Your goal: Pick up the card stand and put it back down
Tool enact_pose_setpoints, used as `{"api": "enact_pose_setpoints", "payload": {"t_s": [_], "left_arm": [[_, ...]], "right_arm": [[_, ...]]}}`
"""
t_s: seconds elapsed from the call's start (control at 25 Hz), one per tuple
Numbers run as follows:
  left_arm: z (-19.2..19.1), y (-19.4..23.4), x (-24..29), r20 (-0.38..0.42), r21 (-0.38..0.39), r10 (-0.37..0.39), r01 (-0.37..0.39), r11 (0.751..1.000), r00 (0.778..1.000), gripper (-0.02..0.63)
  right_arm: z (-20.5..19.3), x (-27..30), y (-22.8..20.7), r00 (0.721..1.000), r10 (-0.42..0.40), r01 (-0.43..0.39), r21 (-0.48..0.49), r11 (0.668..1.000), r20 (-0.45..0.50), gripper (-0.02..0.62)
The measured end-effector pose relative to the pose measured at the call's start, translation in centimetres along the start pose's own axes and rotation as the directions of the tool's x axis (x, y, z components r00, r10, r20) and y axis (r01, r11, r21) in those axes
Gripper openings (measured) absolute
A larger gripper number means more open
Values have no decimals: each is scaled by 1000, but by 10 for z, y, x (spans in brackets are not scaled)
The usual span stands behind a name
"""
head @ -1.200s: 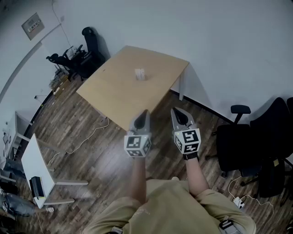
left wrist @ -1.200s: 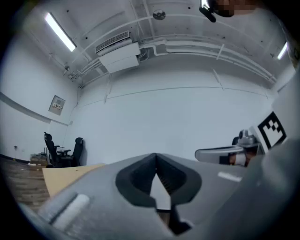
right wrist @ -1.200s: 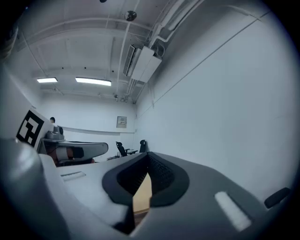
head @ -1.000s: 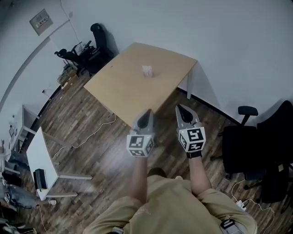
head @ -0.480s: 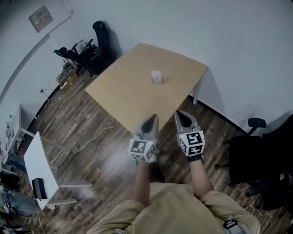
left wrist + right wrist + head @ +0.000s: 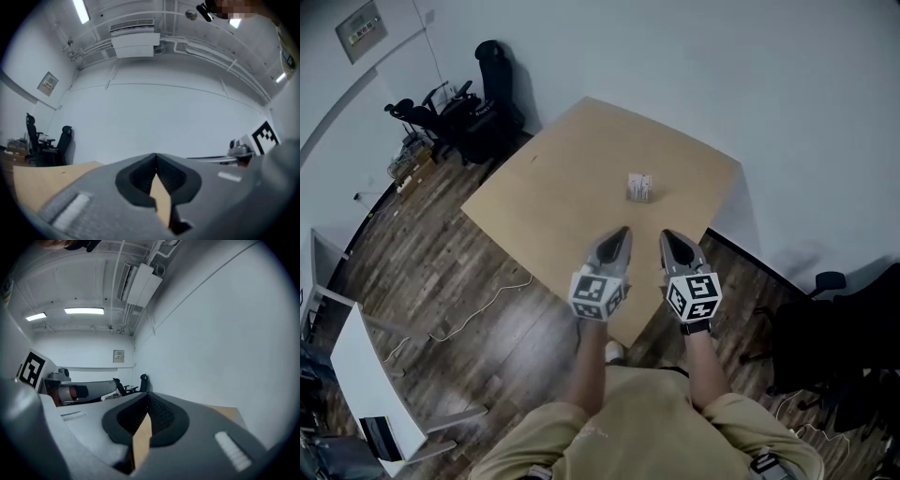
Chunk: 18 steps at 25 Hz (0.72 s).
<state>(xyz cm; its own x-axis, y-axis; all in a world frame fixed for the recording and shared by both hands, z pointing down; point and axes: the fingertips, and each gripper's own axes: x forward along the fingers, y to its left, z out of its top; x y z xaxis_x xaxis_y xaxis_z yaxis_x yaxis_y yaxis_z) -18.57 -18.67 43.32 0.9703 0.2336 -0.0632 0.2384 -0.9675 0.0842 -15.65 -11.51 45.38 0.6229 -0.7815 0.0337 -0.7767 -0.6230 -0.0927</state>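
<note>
The left gripper [image 6: 621,232] and the right gripper [image 6: 667,236] are held side by side, apart from each other, above the near edge of the table [image 6: 562,178]. In the left gripper view, the left gripper [image 6: 155,157] has its fingers pressed together at the tips; nothing is pinched between them, and only a narrow strip of the tan table surface shows through the gap behind the tips. In the right gripper view, the right gripper [image 6: 148,397] shows the same condition: fingers closed tip to tip, with nothing held. Neither gripper touches any object. The card stand [image 6: 639,187] stands on the table, beyond both grippers and toward the table's far right side, well clear of the fingertips. It is not visible in either gripper view.
</note>
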Motion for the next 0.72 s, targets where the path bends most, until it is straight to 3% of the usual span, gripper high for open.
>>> {"api": "enact_pose_setpoints", "payload": {"t_s": [0.16,0.28,0.4,0.72], "left_arm": [[-20,44,8,-8,-70,-58,57,996,998,0],[-45,79,26,-53,-58,-47,44,997,997,2],[-74,101,50,-96,-21,-55,53,998,994,2],[-167,163,135,-242,-66,-67,53,996,968,8]], "right_arm": [[-29,36,10,998,-34,35,13,999,-61,3],[-51,60,2,992,-50,52,14,999,-116,3],[-70,82,-21,985,-67,74,39,997,-157,3],[-134,158,-97,965,-45,80,125,989,-260,3]]}}
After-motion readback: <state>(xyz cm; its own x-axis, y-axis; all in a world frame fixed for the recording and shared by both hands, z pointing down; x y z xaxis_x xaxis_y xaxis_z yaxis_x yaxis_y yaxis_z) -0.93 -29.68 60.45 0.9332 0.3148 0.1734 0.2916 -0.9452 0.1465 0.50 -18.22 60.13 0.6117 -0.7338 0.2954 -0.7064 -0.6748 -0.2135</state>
